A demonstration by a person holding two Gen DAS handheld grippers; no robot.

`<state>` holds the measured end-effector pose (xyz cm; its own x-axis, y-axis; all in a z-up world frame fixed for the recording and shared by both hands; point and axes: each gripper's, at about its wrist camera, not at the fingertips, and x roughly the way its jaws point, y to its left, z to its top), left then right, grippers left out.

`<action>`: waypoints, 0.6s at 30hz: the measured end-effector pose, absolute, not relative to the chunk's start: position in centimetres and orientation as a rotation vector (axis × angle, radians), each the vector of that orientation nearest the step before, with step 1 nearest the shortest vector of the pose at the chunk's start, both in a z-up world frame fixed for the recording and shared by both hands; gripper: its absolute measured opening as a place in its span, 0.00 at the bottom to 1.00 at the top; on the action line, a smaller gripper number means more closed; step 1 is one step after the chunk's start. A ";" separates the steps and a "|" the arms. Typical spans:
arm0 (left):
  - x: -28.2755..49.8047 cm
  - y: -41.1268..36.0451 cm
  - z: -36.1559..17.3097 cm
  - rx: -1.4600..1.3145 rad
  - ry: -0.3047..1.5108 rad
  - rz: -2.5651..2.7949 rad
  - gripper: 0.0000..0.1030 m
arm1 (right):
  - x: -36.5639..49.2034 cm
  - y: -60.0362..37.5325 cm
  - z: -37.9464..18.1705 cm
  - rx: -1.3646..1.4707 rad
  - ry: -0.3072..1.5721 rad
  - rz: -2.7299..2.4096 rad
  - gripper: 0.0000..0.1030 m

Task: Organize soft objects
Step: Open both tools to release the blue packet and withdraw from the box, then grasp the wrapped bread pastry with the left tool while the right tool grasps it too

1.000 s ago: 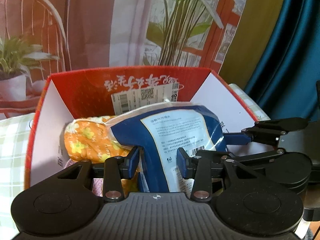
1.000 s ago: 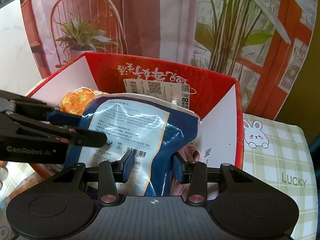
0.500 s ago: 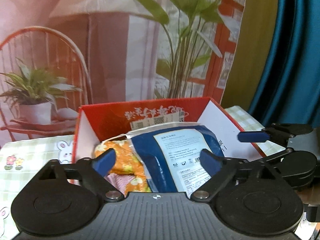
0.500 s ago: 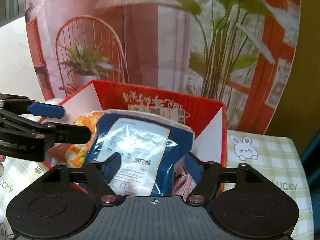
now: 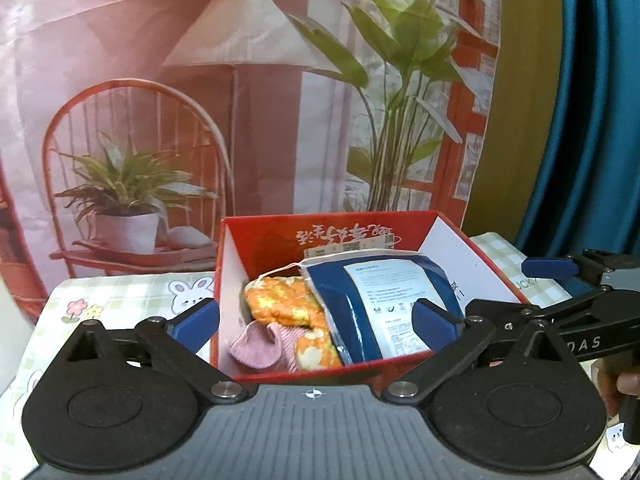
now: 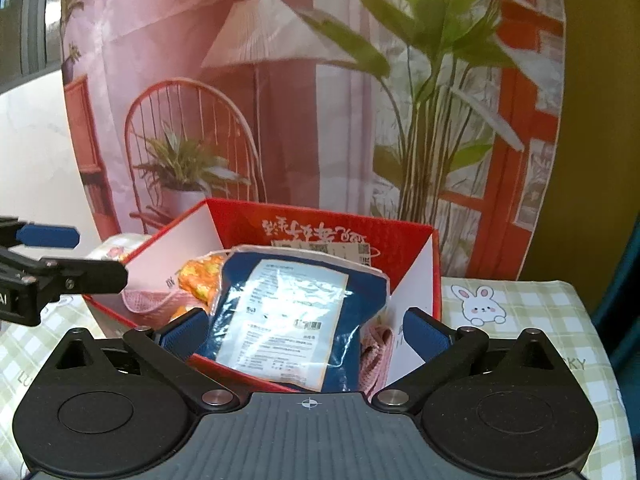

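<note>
A red cardboard box stands on the table. Inside lie a blue plastic-wrapped package with a white label, an orange flowered soft item and a pink knitted item. My left gripper is open and empty, held back in front of the box. My right gripper is open and empty, also in front of the box. The right gripper shows at the right of the left wrist view.
A green checked tablecloth with rabbit drawings covers the table. A printed backdrop with a chair, lamp and plants hangs behind the box. A blue curtain hangs at the right.
Both grippers let go of the blue package, opened wide and drew back from the box. The package now rests inside the box.
</note>
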<state>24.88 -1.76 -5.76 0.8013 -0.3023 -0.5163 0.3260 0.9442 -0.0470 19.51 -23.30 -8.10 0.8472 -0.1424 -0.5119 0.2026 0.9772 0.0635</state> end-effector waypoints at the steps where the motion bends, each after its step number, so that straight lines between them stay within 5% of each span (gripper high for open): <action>1: 24.5 -1.5 -5.8 0.037 0.544 -0.334 1.00 | 19.2 -23.1 -8.0 0.121 0.521 -0.183 1.00; 18: 18.2 2.2 -10.2 0.037 0.626 -0.305 1.00 | 14.3 -18.5 -12.3 0.137 0.543 -0.145 1.00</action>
